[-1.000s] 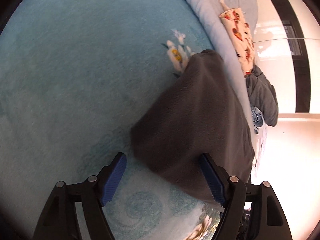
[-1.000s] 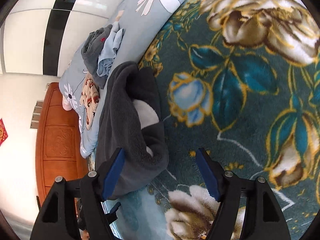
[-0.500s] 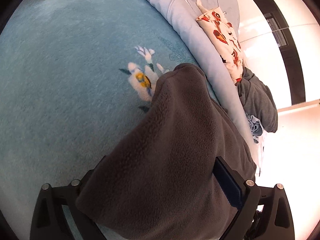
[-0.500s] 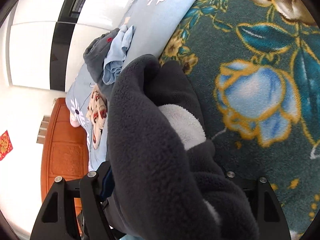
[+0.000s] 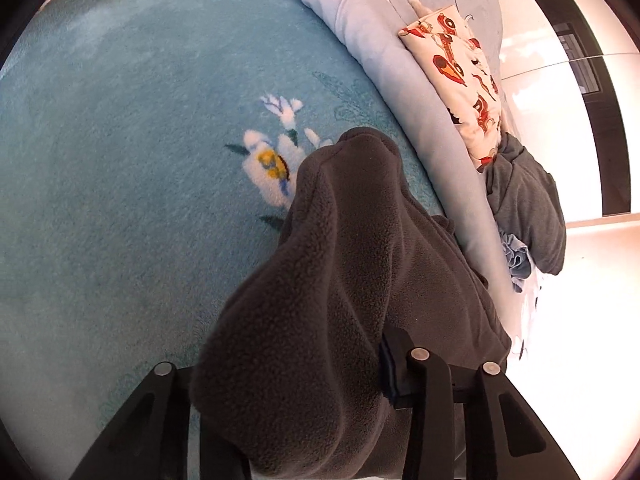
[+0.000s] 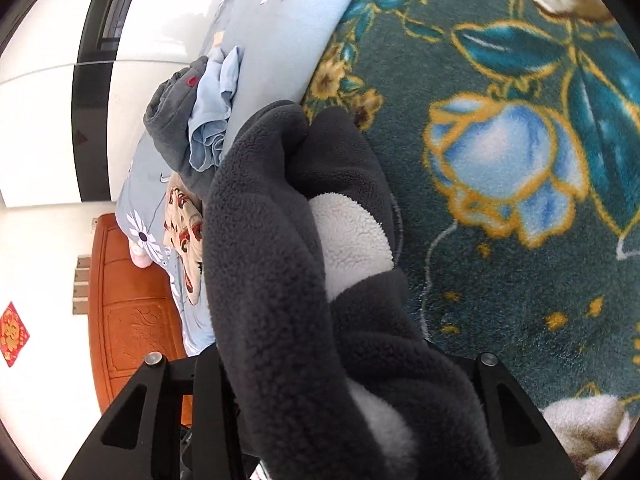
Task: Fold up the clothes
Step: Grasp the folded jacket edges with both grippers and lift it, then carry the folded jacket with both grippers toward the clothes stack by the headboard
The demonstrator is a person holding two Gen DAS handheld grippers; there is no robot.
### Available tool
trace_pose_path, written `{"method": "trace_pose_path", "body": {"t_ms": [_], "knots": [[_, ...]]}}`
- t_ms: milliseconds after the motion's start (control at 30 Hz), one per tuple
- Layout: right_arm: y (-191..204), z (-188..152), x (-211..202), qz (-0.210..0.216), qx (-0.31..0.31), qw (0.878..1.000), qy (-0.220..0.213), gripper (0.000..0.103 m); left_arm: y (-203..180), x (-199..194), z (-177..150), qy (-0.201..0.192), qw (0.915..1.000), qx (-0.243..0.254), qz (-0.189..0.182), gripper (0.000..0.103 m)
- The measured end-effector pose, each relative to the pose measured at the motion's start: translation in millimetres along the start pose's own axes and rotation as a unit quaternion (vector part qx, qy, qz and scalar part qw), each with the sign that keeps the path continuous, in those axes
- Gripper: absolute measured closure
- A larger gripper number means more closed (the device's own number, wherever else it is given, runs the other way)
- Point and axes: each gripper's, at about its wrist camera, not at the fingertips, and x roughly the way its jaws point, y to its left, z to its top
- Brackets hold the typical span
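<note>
Left wrist view | left gripper (image 5: 288, 392) jaws clenched on dark grey fleece garment (image 5: 352, 264) | right gripper (image 6: 320, 380) likewise | soft, bulky, floppy; grip edges.

Bedroom, bed with floral blanket, bright daylight
Teal flower-pattern fleece blanket (image 6: 520, 128) over bed, pale blue floral quilt (image 5: 384, 36) beside it, orange-brown carved wooden headboard (image 6: 128, 300), white wall (image 6: 36, 260) with red ornament (image 6: 13, 334), dark-framed window (image 5: 592, 76)
</note>
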Motion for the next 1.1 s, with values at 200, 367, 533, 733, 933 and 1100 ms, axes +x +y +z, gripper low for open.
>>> {"method": "trace_pose_path", "body": {"t_ms": [200, 367, 533, 733, 933, 1100], "knots": [[38, -3, -13, 0.057, -0.016, 0.998, 0.022, 0.062, -29, -47, 1, -0.025, 0.9981, 0.055, 0.007, 0.068], [73, -11, -28, 0.1, -0.066, 0.991, 0.057, 0.062, -42, -101, 5, -0.061, 0.9954, 0.074, 0.006, 0.07], [113, -34, -32, 0.137, -0.131, 0.978, 0.092, 0.063, -32, -165, 5, -0.113, 0.9918, 0.059, -0.006, 0.071], [173, -74, -25, 0.189, -0.186, 0.954, 0.137, 0.063, -3, -252, 8, -0.18, 0.9829, 0.04, -0.013, 0.071], [259, -137, -3, 0.223, -0.261, 0.918, 0.2, 0.063, 56, -342, 26, -0.25, 0.9681, -0.004, -0.016, 0.073], [344, -210, 39, 0.229, -0.33, 0.878, 0.262, 0.063, 122, -406, 54, -0.299, 0.9523, -0.059, -0.016, 0.073]]}}
